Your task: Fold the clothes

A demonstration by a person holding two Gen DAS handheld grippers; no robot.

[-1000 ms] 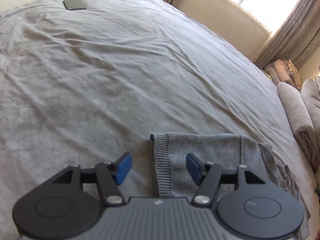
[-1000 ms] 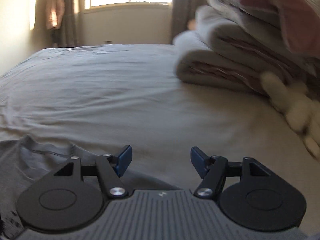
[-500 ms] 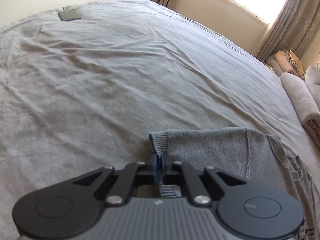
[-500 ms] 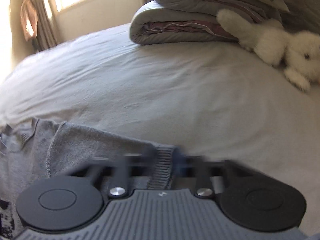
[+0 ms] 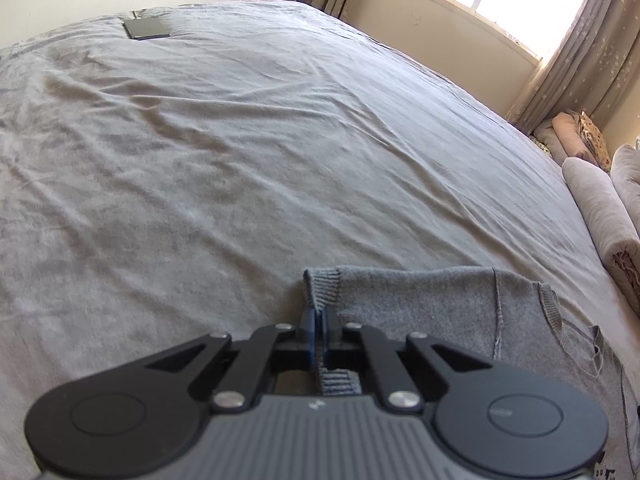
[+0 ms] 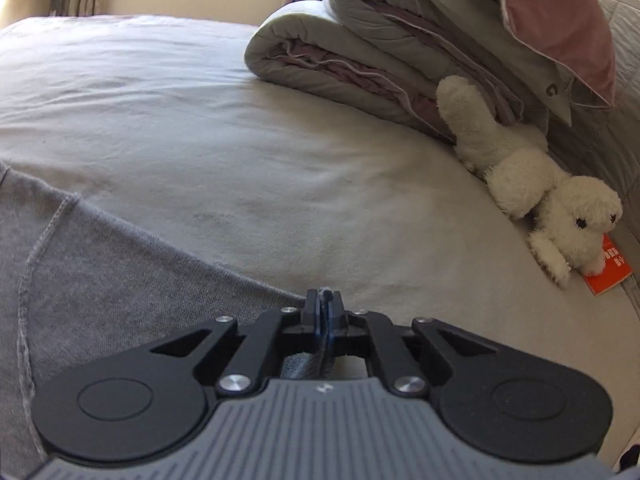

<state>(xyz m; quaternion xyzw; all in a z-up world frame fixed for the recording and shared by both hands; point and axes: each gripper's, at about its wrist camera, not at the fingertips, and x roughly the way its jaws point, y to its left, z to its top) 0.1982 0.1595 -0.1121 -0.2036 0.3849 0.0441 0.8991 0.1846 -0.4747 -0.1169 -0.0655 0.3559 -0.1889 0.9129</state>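
Two grippers each pinch a ribbed cuff of one grey sweater (image 5: 432, 304). On the left gripper (image 5: 318, 330), the blue pads are pressed together on the knit band, which rises just ahead of the fingertips and also pokes out behind them toward the gripper body. From there the sweater spreads to the right of the fingers, flat on the grey bedsheet (image 5: 240, 152).

On the right gripper (image 6: 325, 312), the fingers are likewise clamped tight on a ribbed edge, only a sliver showing at the tips. The sweater (image 6: 100, 280) lies to the left of these fingers.

Far ahead and left of the left fingers rests a dark flat rectangular object (image 5: 146, 28). Ahead and right of the right fingers lies a white plush toy (image 6: 532, 184), touching folded bedding (image 6: 360, 48) beyond it. Under the toy's head sits an orange tag (image 6: 608, 272) with white writing too small to read.
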